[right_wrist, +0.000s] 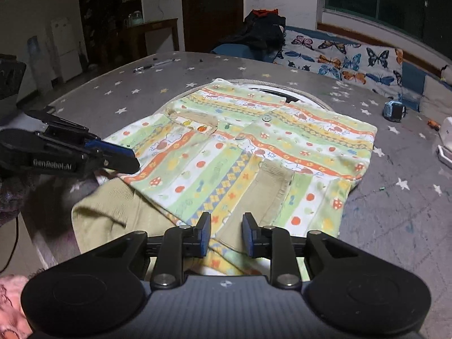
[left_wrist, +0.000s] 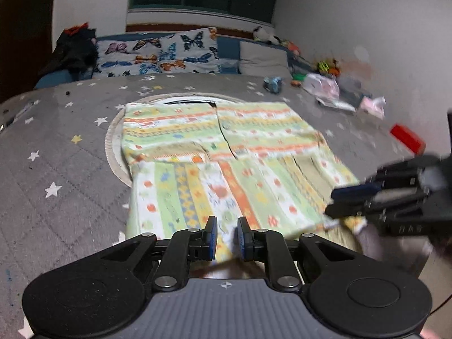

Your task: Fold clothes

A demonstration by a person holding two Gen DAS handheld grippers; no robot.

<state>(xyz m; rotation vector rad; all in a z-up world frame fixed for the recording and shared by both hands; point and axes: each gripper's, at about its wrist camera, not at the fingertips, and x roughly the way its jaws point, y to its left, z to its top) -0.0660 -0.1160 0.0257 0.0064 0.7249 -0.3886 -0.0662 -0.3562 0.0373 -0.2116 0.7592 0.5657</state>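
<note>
A striped, patterned shirt (left_wrist: pixel 226 152) lies spread on a grey star-print bed (left_wrist: pixel 70 169), its collar end over a round white mat (left_wrist: pixel 113 141) and its near hem hanging past the bed edge toward the cameras. Both sleeves are turned in across the body, a tan ribbed cuff (right_wrist: pixel 271 180) showing on one.

The left gripper (left_wrist: pixel 227 236) points down at the near hem; its fingers (left_wrist: pixel 211 237) stand narrowly apart with cloth between them, but whether the pads press on it cannot be told, as the fabric there is blurred and partly hidden behind the gripper body. In the right wrist view the same gripper (right_wrist: pixel 132 158) enters from the left edge with its tips at the shirt's near corner, its rear cut off by the frame.

The right gripper (right_wrist: pixel 226 233) has its fingers (right_wrist: pixel 204 233) a little apart, hem and tan lining lying in the gap with daylight visible on either side of the cloth; no grip shows. From the left wrist view it (left_wrist: pixel 336 200) is a dark smear at the right edge, too blurred to read.

Behind the bed, butterfly pillows (left_wrist: pixel 158 53) and a dark heap of clothes (left_wrist: pixel 73 48) sit against the wall. Small toys and packets (left_wrist: pixel 325 84) along the far right are hard to make out. A pen (right_wrist: pixel 154 64) lies near the bed's far edge.
</note>
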